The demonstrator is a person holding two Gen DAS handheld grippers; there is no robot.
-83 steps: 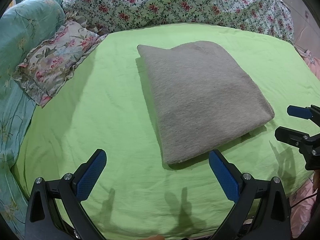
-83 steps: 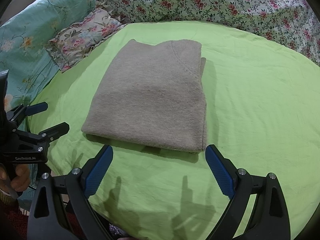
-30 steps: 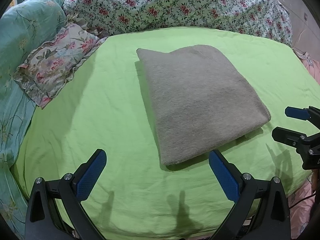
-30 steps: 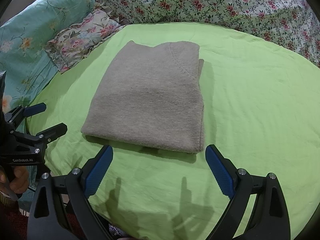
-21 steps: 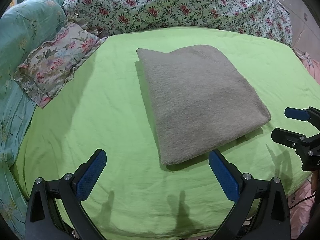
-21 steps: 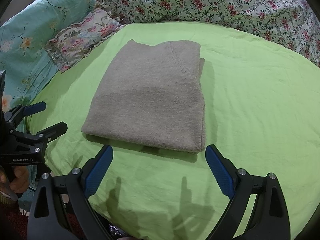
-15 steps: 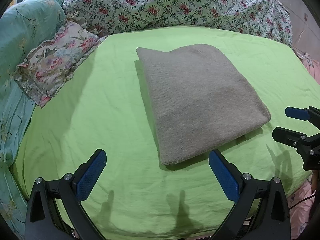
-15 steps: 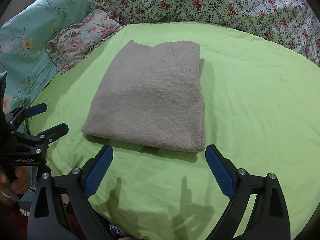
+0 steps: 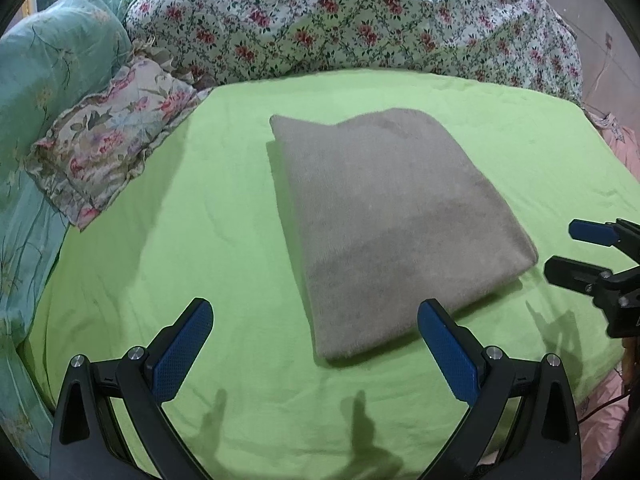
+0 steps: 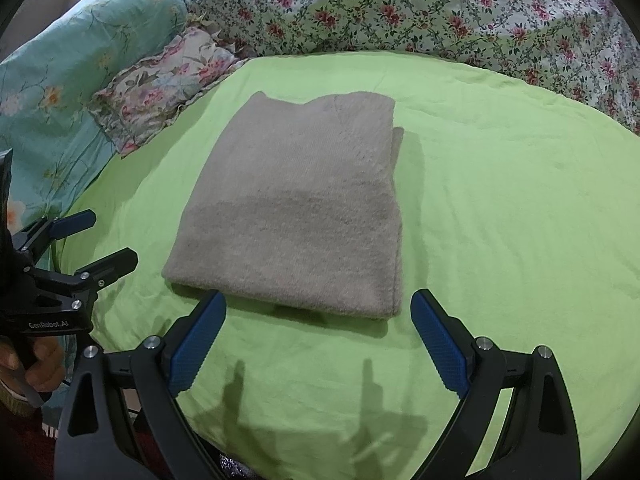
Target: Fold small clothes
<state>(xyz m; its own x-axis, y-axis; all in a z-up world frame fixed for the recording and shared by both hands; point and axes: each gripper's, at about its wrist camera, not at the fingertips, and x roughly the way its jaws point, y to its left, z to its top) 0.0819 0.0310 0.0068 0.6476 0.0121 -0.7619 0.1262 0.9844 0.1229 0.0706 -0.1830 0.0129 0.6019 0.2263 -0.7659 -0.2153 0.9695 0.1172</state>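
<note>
A: Starting at the left, what does each camera catch that the other misses?

B: The right wrist view shows the person's hand (image 10: pixel 38 364) wrapped round the handle of the left gripper (image 10: pixel 96 240), down at the left edge. The left wrist view never shows that hand; it shows the right gripper (image 9: pixel 572 250) poking in from the right edge instead.

A: And the bedding on the left?

B: A teal floral quilt (image 9: pixel 44 92), puffy and creased, then a small ruffle-edged floral pillow (image 9: pixel 108 148) lying on the edge of the green sheet (image 9: pixel 192 240). The sheet is smooth cotton-like cloth with fine wrinkles.

A: Where is the garment?

B: The grey sweater (image 9: pixel 392 216) lies mid-bed, folded into a thick, fuzzy knit rectangle, flat on the sheet. Only the right wrist view shows a diagonal seam near its far corner and a lower layer peeking out along its right edge (image 10: pixel 398 140).

A: The claws?

B: Both spread wide, holding nothing. Each hangs just short of the sweater's near edge, blue textured pads (image 9: pixel 184 350) facing inward, throwing shadows on the sheet.

A: Behind everything?

B: A heaped white blanket with red roses (image 10: pixel 420 8), running to the right.
</note>
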